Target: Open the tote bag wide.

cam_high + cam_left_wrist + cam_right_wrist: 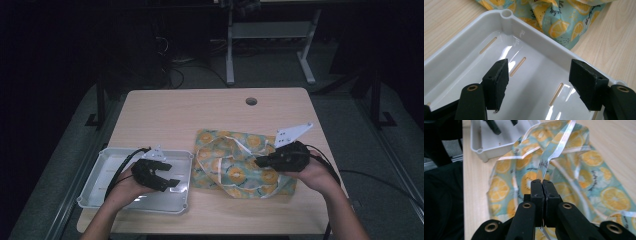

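The lemon-print cloth [579, 177] lies rumpled on the table [165, 112], and its white edge strip [560, 143] runs up from between the right gripper [541, 185] pads, which are pinched tight on it. Off to that gripper's far side, the left gripper [537, 80] hovers with fingers wide apart, nothing between them, over the white tray [464, 42] just beside the cloth.

We hold our left tool [161, 176] low with its jaws spread wide and empty, while our right tool [260, 161] points leftward, jaws pressed tightly together, forearms angled inward.
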Action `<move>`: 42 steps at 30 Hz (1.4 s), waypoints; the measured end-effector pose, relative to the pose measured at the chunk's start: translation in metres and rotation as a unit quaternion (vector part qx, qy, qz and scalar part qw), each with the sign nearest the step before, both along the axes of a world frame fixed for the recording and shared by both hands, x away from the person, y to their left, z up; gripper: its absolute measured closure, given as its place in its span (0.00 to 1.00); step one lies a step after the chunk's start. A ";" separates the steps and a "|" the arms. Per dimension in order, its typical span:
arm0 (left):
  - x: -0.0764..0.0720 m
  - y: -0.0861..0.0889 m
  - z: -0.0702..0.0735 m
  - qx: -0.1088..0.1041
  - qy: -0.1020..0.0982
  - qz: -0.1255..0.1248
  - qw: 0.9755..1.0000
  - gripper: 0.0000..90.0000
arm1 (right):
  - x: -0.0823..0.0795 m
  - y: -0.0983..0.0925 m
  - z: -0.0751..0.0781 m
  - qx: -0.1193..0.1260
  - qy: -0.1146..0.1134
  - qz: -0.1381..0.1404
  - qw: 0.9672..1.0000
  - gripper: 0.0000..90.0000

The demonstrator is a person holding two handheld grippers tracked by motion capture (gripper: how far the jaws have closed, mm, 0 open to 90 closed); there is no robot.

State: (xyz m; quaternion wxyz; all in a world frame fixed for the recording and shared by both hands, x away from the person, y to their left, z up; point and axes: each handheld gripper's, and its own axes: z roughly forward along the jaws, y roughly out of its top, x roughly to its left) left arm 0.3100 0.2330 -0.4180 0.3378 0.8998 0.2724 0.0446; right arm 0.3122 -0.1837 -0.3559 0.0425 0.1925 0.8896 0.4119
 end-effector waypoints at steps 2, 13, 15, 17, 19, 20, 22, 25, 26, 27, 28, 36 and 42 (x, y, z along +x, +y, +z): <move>0.000 0.001 0.000 0.000 0.000 0.000 1.000 0.35 | 0.004 0.000 0.002 0.004 -0.002 -0.004 1.000 0.97; 0.002 0.003 -0.001 0.003 -0.008 -0.005 1.000 0.34 | 0.027 0.000 0.007 0.016 -0.010 -0.029 0.999 0.97; 0.002 0.004 -0.001 -0.003 -0.007 -0.003 1.000 0.33 | 0.031 0.000 0.006 0.015 -0.011 -0.032 0.999 0.97; 0.004 0.006 0.000 -0.001 -0.012 -0.008 1.000 0.32 | 0.034 0.000 0.006 0.013 -0.012 -0.035 0.999 0.97; 0.004 0.006 0.000 -0.007 -0.007 -0.006 1.000 0.32 | 0.037 0.001 0.006 0.012 -0.012 -0.038 0.999 0.97; 0.004 0.007 -0.001 -0.009 -0.003 -0.006 1.000 0.32 | 0.039 0.002 0.006 0.010 -0.013 -0.039 0.999 0.97; 0.006 0.007 -0.001 -0.009 0.006 -0.008 1.000 0.31 | 0.043 0.003 0.007 0.010 -0.014 -0.040 0.999 0.97; 0.006 0.007 -0.002 -0.010 0.007 -0.007 1.000 0.30 | 0.049 0.004 0.008 0.013 -0.016 -0.049 0.999 0.97; 0.005 0.007 -0.002 -0.012 0.005 -0.007 1.000 0.30 | 0.052 0.004 0.008 0.013 -0.014 -0.051 0.999 0.97; 0.005 0.006 -0.003 -0.009 0.004 -0.008 1.000 0.29 | 0.055 0.005 0.008 0.011 -0.014 -0.052 0.998 0.97; 0.005 0.006 -0.003 -0.007 0.002 -0.008 1.000 0.29 | 0.057 0.006 0.007 0.009 -0.015 -0.054 0.998 0.97; -0.001 0.006 -0.004 0.005 -0.007 -0.011 1.000 0.28 | 0.080 0.012 -0.001 0.001 -0.010 -0.067 0.998 0.96; -0.009 0.008 -0.007 0.010 -0.004 -0.005 1.000 0.28 | 0.098 0.013 -0.014 -0.011 -0.002 -0.079 0.997 0.96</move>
